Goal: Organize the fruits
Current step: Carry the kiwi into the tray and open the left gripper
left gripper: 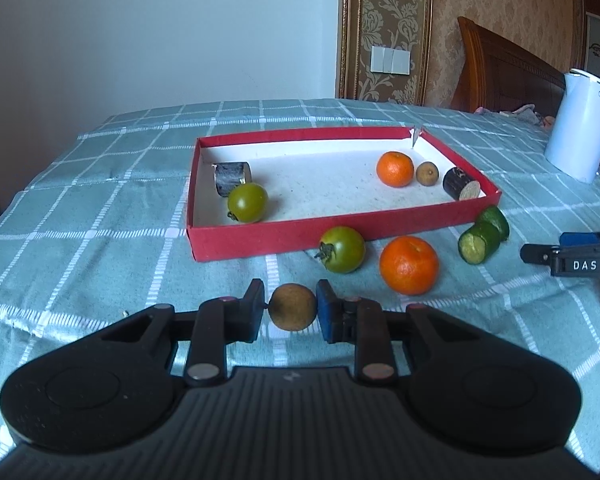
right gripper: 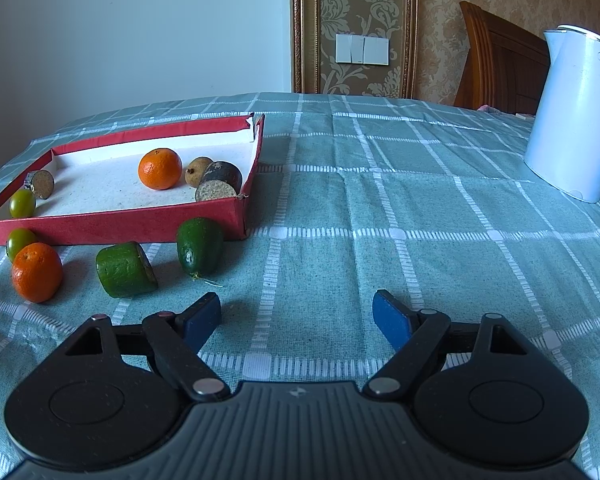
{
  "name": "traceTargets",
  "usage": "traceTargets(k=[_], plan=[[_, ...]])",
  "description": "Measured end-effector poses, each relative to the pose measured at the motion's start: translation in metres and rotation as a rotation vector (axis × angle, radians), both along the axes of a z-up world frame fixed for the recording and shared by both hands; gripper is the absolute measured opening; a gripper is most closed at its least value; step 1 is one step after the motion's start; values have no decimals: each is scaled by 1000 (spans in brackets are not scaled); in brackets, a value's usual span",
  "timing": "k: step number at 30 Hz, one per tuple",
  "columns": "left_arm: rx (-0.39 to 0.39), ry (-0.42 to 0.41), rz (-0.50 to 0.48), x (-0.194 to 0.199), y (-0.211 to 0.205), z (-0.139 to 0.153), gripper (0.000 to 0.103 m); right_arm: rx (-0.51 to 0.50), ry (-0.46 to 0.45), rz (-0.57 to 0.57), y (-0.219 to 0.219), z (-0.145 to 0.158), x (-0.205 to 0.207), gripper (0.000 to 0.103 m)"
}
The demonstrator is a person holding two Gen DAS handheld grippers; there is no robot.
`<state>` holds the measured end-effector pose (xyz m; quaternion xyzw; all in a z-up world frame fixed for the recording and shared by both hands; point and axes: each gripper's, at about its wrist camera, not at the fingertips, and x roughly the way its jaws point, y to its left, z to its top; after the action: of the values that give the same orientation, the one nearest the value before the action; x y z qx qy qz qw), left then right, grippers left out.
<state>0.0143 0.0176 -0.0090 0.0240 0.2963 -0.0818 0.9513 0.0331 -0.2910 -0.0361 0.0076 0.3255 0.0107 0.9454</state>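
left wrist: tongs (left gripper: 291, 312) clamp round brown fruit (left gripper: 292, 306), stem leftward.

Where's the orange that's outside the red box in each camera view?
Left wrist: the loose orange sits right of centre, just in front of the red box.
Right wrist: loose orange at far left, below the red box.
Shared landmark: the white kettle.

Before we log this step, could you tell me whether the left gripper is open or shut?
Shut: the left gripper has its pads pressed on both sides of a small brown fruit.
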Motion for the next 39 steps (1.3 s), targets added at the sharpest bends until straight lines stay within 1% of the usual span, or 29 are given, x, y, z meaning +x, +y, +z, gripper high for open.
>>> traceTargets(k=[7, 9, 14, 20, 23, 27, 33, 39], plan=[[24, -57, -12, 24, -9, 20, 25, 0, 0, -1, 0, 0, 0, 84], [34, -73, -13, 37, -14, 25, 25, 0, 0, -1, 0, 0, 0, 84], [65, -78, 0, 73, -26, 27, 25, 0, 0, -1, 0, 0, 0, 85], [86, -58, 11, 119, -37, 19, 25, 0, 0, -1, 0, 0, 0, 85], [107, -37, 28, 139, -40, 12, 25, 2, 1, 2, 1, -1, 0, 86], [105, 0, 55, 164, -38, 1, 25, 2, 1, 2, 1, -1, 0, 86], [74, 46, 70, 187, -32, -10, 25, 1, 1, 1, 1, -1, 0, 86], [79, 17, 77, 193, -32, -13, 25, 2, 1, 1, 1, -1, 0, 86]])
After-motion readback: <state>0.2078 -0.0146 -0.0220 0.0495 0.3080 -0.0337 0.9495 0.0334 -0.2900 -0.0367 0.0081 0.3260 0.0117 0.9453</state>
